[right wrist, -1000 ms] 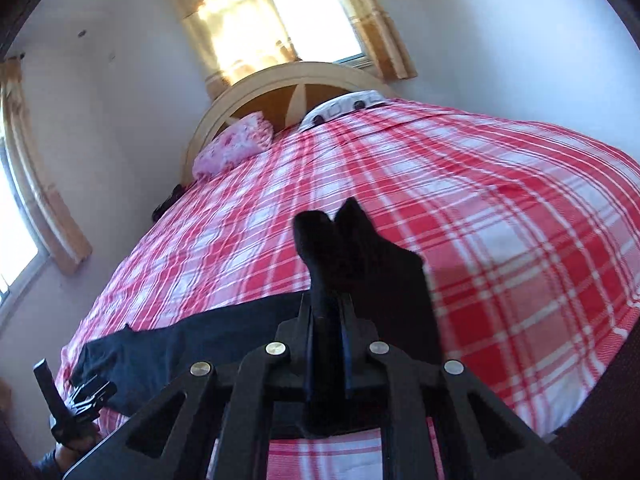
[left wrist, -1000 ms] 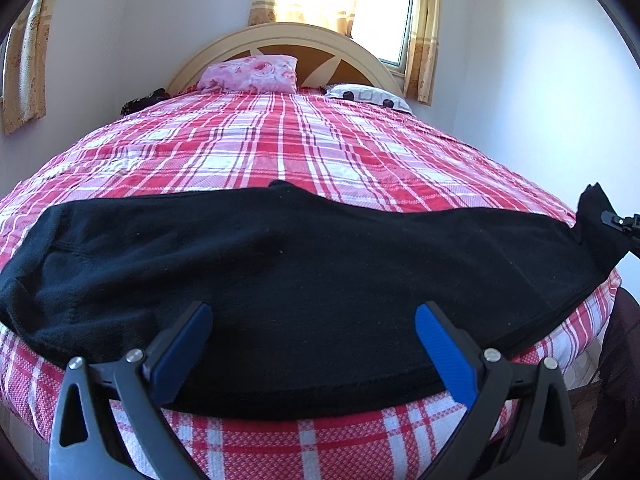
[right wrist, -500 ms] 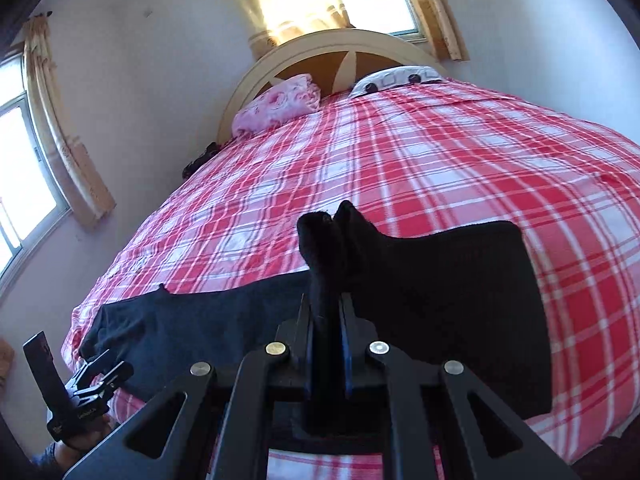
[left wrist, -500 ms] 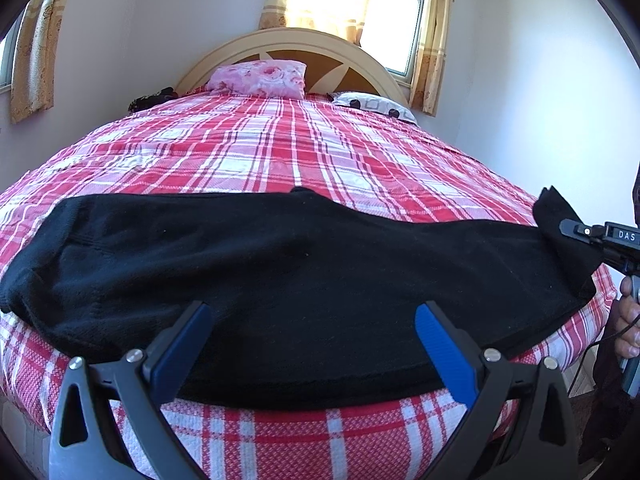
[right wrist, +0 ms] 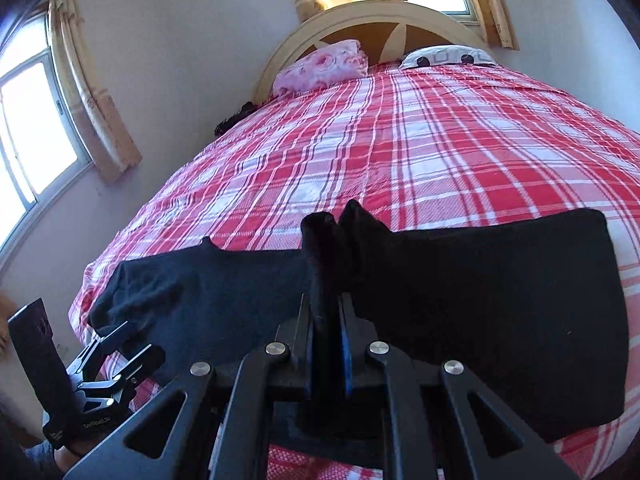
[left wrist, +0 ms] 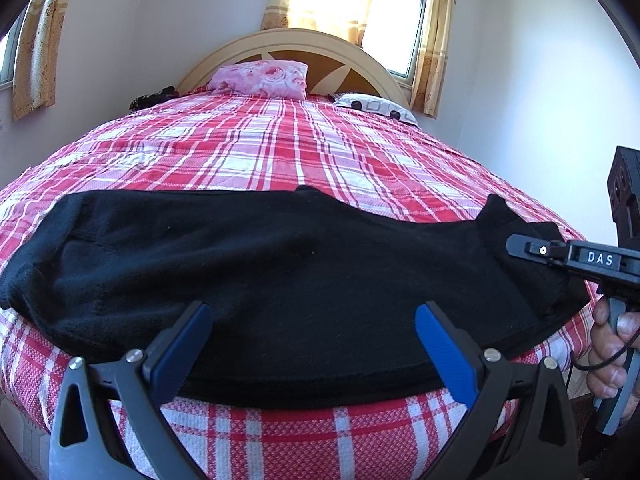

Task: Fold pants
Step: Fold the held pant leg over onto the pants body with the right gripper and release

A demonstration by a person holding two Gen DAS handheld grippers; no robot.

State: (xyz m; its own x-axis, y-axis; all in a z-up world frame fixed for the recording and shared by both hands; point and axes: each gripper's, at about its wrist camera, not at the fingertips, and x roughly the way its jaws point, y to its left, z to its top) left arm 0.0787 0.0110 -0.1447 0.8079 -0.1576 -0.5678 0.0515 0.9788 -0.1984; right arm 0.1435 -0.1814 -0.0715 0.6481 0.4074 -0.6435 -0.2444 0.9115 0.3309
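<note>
Two views, taken in turn. Left wrist view: my left gripper (left wrist: 312,344) stands with its jaws spread wide and nothing between the blue pads (left wrist: 182,350), hanging over the near edge of the black pants (left wrist: 280,276). The pants lie lengthwise across the foot of the bed (left wrist: 256,160), on its red-and-white plaid cover. At the right edge my right gripper (left wrist: 516,246) comes in from the side, my right hand (left wrist: 610,350) wrapped round its handle; a peak of black cloth rises at its tip.

Right wrist view: my right gripper (right wrist: 326,280) is clamped on a bunched end of the pants (right wrist: 480,300), the cloth standing up between the closed jaws, part of the leg doubled over to the right. My left gripper (right wrist: 116,340) shows at lower left, beside the far end of the garment. A pink pillow (right wrist: 320,66) lies at the headboard (right wrist: 384,16).
</note>
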